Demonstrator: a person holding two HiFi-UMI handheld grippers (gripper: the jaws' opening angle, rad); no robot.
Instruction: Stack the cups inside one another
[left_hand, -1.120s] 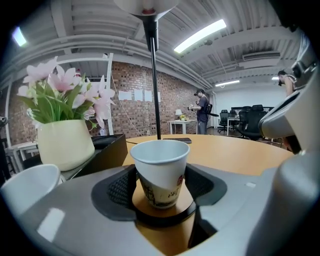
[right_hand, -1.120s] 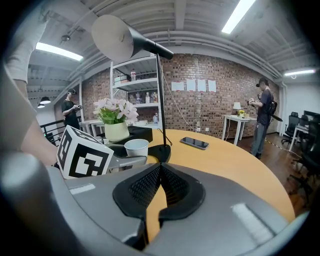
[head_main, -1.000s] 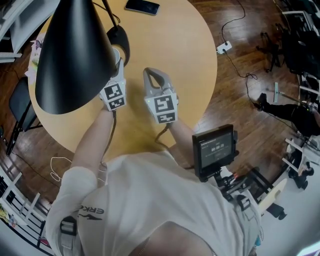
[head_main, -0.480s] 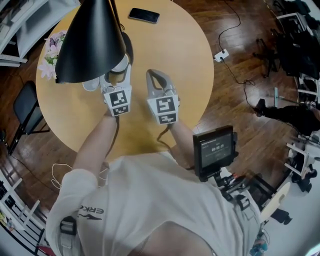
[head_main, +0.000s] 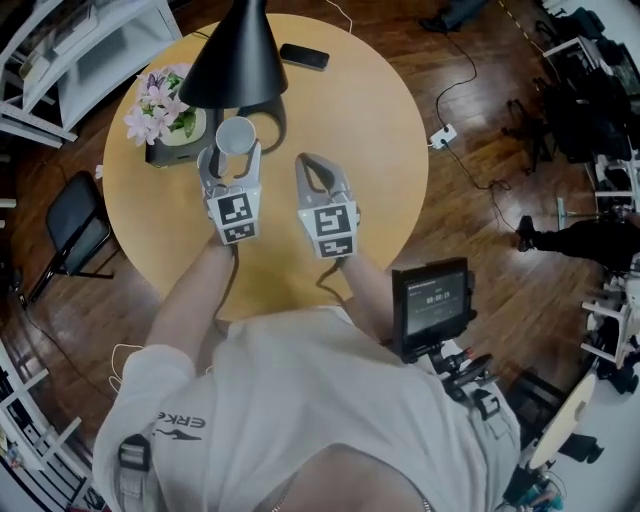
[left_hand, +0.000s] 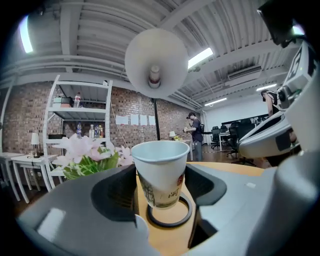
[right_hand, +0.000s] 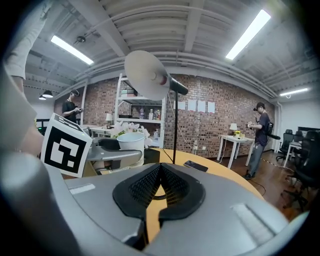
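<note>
Left gripper (head_main: 232, 152), right gripper (head_main: 310, 165): grey moulded plastic, black ribbed pads (right_hand: 145, 187), black-and-white square-marker cube (head_main: 232, 215) behind jaws. White short-sleeved T-shirt (head_main: 300, 400), dark shoulder lettering.

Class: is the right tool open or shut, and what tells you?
Shut: the right tool's black pads meet at the tips, with nothing between them.

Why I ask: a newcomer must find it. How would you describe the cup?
On the round wooden table, look under the black lamp, beside the flowers. The cup is gripped between the jaws of the left gripper. Unlike its neighbours, it is white paper with print low on its side.
</note>
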